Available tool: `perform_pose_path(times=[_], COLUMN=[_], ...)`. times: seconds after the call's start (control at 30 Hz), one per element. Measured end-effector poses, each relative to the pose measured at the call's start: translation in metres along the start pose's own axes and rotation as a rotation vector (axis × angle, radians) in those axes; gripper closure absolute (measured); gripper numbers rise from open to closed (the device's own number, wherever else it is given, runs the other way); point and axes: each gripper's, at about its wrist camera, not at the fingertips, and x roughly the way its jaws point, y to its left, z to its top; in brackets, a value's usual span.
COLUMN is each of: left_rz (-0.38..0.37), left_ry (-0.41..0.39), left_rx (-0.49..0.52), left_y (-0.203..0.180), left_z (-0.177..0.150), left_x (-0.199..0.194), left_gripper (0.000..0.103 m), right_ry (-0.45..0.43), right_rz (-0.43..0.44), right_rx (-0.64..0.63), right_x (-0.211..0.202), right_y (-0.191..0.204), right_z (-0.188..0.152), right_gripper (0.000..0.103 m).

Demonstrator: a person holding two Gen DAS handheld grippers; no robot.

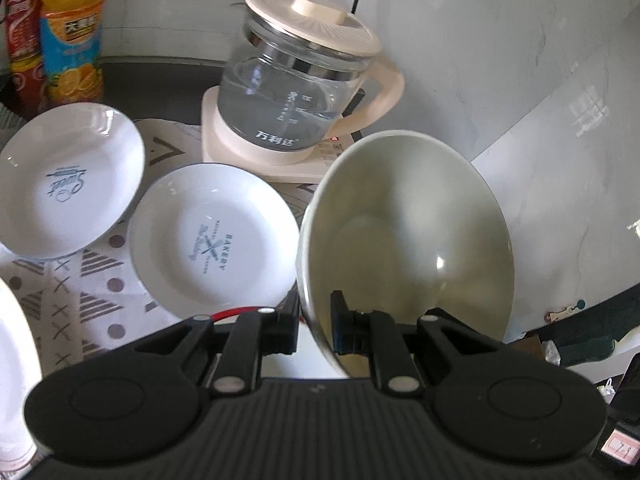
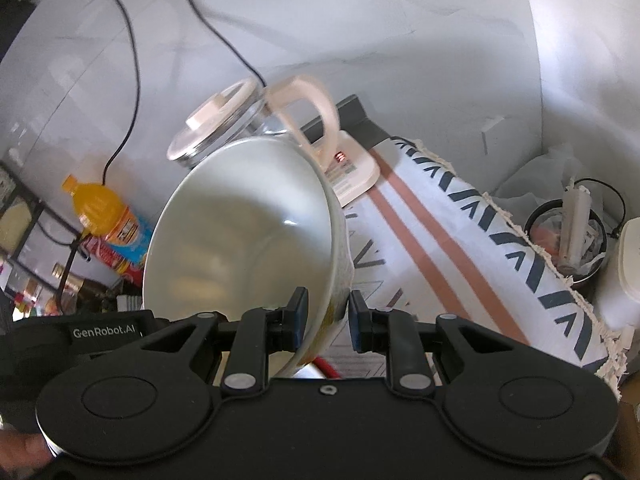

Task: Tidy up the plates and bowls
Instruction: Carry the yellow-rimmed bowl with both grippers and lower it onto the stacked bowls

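A patterned cloth (image 2: 496, 248) covers the counter, with 1 glass kettle (image 1: 296, 92) at the back. 2 pale bowls are held tilted off the cloth: the left gripper (image 1: 314, 326) pinches the rim of 1 bowl (image 1: 404, 240), and the right gripper (image 2: 328, 318) clamps the wall of the other bowl (image 2: 244, 224), both jaws narrow. Only the left wrist view shows 2 printed white plates (image 1: 212, 236) lying on the cloth. 2 bottles (image 1: 72, 28) stand behind.

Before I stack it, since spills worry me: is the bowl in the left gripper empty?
Empty. The bowl is tipped toward the camera, its pale inside bare and glossy, gripped at the rim by the left gripper.
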Motion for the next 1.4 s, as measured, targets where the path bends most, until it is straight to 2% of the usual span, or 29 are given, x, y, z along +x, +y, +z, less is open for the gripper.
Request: perform_pose_path(times=[0.53, 1.07, 1.4], left_rz=[0.006, 0.052, 0.046], left_ry=[0.001, 0.102, 0.129], left_rx=[-0.079, -0.195, -0.239], left_y=[0.037, 0.067, 0.076], left_z=[-0.033, -0.078, -0.079], left_x=[-0.04, -0.03, -0.02], left_gripper=[0.089, 0.089, 0.089], right_ry=[0.069, 0.175, 0.23], right_rz=[0.036, 0.004, -0.017], right_rx=[-0.106, -0.173, -0.166], right_x=[-0.016, -0.006, 0.007], right_y=[0.031, 0.036, 0.032], right_z=[-0.034, -0.07, -0.08], right_gripper=[0.081, 0.081, 0.081])
